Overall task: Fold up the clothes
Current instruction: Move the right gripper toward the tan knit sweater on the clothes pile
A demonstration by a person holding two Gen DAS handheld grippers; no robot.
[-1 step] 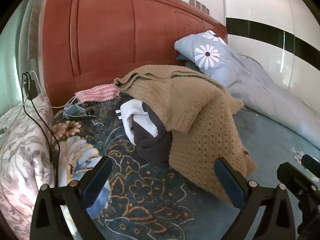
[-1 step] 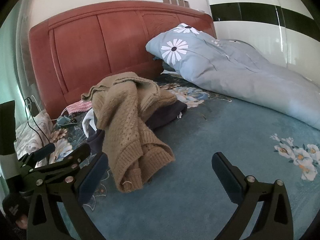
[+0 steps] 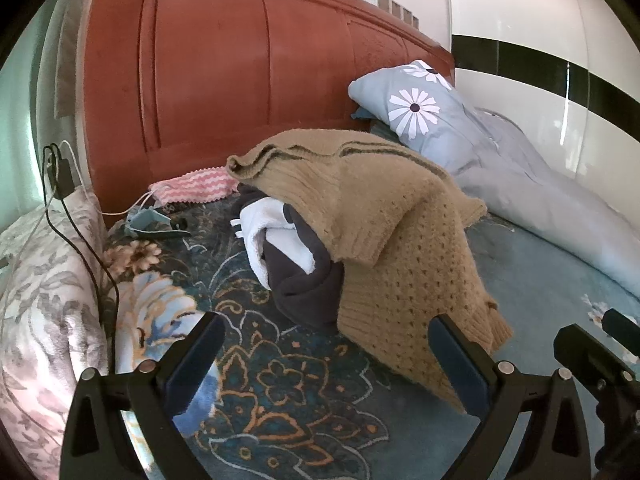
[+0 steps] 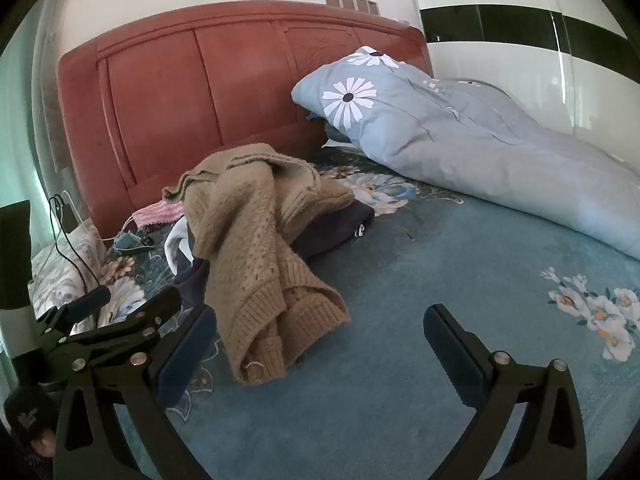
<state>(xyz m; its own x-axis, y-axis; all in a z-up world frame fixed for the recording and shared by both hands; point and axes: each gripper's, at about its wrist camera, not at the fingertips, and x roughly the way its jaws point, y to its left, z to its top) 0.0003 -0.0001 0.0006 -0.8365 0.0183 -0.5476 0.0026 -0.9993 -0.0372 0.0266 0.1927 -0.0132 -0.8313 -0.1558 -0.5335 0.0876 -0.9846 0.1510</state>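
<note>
A tan knit sweater (image 3: 400, 240) lies draped over a pile of clothes on the bed. Under it are a dark garment (image 3: 304, 292) and a white garment (image 3: 264, 232). In the right wrist view the sweater (image 4: 256, 248) hangs down toward the front, with the dark garment (image 4: 336, 228) behind it. My left gripper (image 3: 326, 356) is open and empty, just in front of the pile. My right gripper (image 4: 320, 344) is open and empty, to the right of the sweater's hem. The left gripper also shows in the right wrist view (image 4: 120, 320).
A red headboard (image 3: 240, 80) stands behind the pile. A blue duvet with daisies (image 4: 460, 140) lies at the right. A pink striped cloth (image 3: 192, 188), cables (image 3: 76, 240) and a floral pillow (image 3: 40, 300) sit at the left. The bed has a teal floral cover (image 4: 440, 280).
</note>
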